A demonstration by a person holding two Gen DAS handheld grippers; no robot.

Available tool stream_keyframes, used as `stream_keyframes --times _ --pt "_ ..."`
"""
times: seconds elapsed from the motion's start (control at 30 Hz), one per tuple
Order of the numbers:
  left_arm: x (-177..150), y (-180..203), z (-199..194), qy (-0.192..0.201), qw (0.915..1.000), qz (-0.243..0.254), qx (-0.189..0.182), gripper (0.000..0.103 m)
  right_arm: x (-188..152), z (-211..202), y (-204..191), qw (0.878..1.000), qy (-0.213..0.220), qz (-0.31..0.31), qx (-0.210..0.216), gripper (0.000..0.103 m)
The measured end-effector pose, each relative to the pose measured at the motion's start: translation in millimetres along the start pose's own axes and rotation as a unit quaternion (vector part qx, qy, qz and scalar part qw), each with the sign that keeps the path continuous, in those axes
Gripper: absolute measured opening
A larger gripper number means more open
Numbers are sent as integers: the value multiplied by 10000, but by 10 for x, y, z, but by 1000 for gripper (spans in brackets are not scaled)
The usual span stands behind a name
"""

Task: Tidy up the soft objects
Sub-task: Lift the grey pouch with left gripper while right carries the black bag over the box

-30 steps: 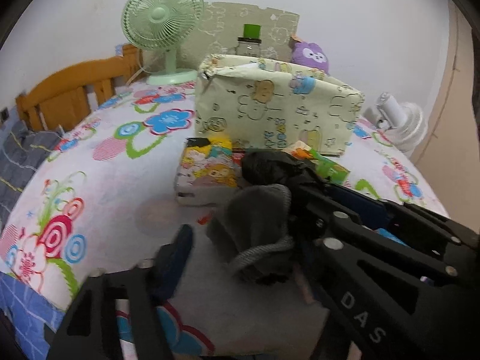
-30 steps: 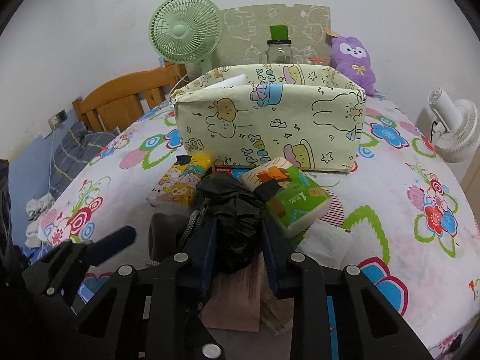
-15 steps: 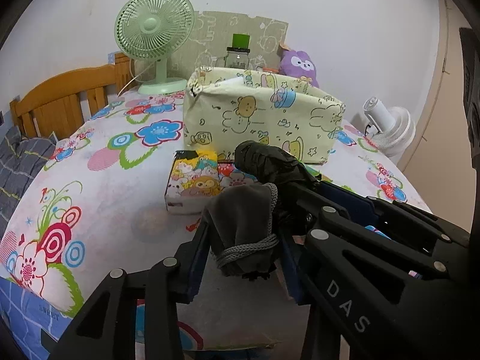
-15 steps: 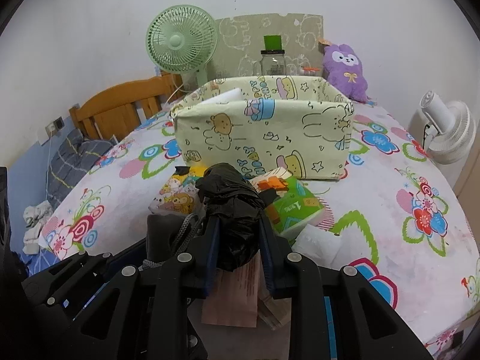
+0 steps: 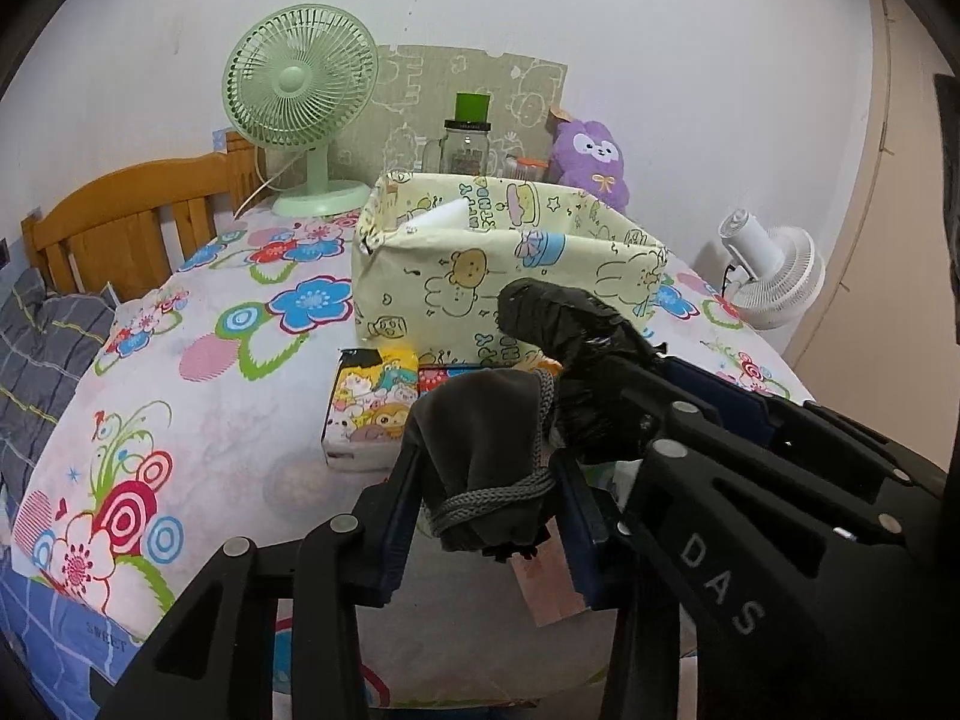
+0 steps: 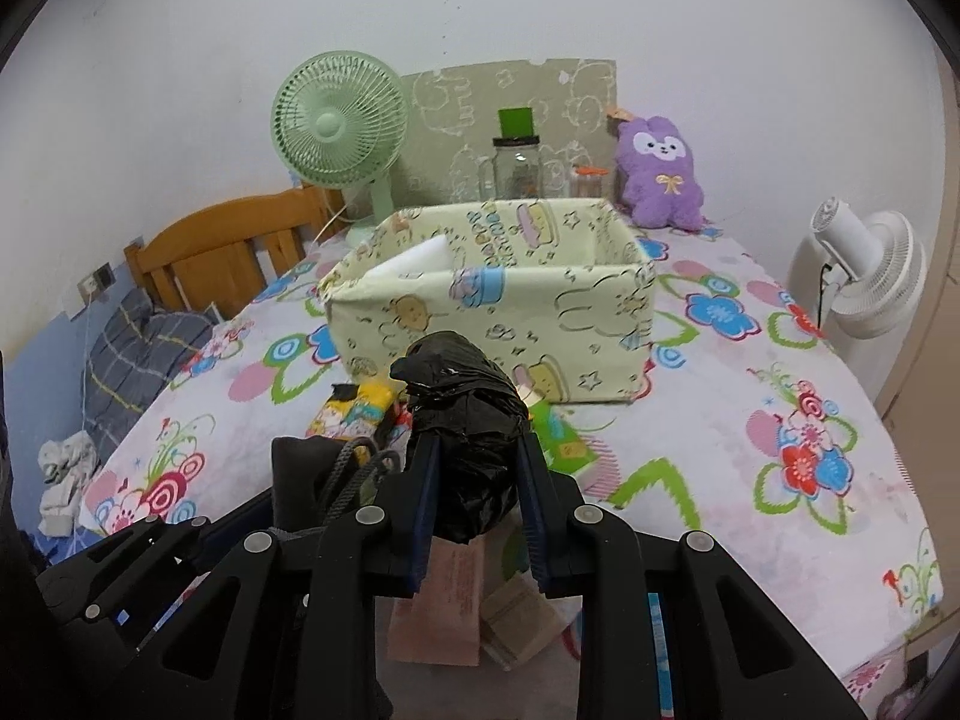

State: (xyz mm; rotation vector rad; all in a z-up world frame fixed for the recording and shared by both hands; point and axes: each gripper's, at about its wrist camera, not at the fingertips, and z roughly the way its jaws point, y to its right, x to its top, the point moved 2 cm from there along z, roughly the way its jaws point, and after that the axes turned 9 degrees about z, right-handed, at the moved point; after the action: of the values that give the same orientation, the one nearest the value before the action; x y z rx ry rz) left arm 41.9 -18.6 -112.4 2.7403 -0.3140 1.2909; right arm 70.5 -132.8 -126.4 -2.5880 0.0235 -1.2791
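My left gripper [image 5: 489, 471] closing on a grey pouch [image 5: 480, 450], right gripper [image 6: 477, 489] clenching a black bag [image 6: 465, 420], both raised for the fabric bin [image 6: 498, 294].

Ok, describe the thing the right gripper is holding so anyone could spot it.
Find the pale yellow cartoon-print box on the flowered bedsheet. In front of it, the right gripper pinches a crinkly black plastic bundle. Its shine sets it apart from the dull grey pouch beside it.

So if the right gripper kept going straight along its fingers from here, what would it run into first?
Probably the near wall of the cartoon-print fabric bin, straight ahead of the right gripper and the black plastic bundle it clamps. Depth is unclear: pointing downward, it might meet the green tissue pack first.
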Motion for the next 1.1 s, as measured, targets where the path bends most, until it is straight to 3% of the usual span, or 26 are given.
stream_keyframes --times 1.1 --pt "678 152 -211 347 9992 222 5 42 635 -382 69 9988 458 157 -83 29"
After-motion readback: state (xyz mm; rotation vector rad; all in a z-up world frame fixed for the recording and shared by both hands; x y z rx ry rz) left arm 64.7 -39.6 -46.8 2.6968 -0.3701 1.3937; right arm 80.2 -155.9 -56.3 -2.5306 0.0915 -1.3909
